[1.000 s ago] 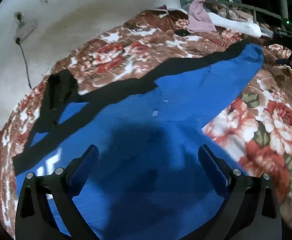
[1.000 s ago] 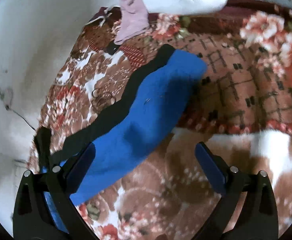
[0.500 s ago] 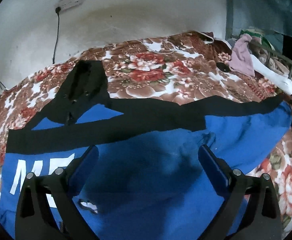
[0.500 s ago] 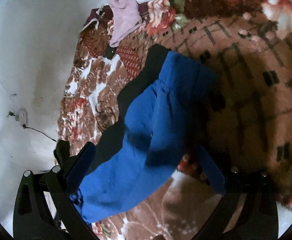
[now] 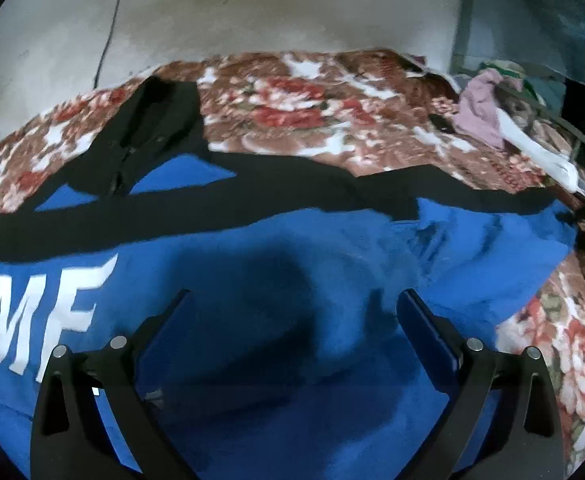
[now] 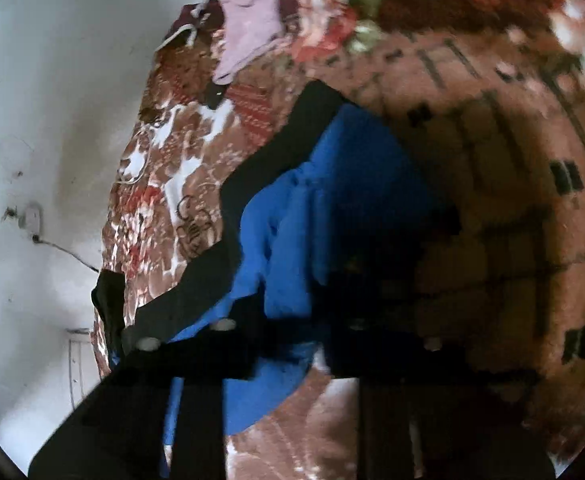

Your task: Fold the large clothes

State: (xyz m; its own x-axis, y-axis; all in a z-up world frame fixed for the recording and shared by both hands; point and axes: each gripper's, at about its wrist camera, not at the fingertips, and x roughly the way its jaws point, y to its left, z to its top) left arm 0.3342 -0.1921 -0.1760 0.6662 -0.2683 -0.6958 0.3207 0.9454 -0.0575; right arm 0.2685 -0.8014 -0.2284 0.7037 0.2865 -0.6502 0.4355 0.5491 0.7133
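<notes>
right wrist view: the right claw [image 6: 292, 320], spread wide a second ago, is closing with the sleeve end of the blue and black garment [image 6: 292, 240] bunched between its fingers, so a grip for the first fold looks underway. the left claw [image 5: 292, 320] stays spread over the garment's body, now nearer its white lettering, flat on the floral bed [image 5: 312, 100].

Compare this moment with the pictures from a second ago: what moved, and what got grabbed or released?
The right gripper went from wide open beside the blue sleeve to closing on its bunched cloth, jaws closing in now. The left gripper swung across the blue jacket, bringing white letters into view, and remains open, holding nothing. The jacket still lies on the floral blanket.
</notes>
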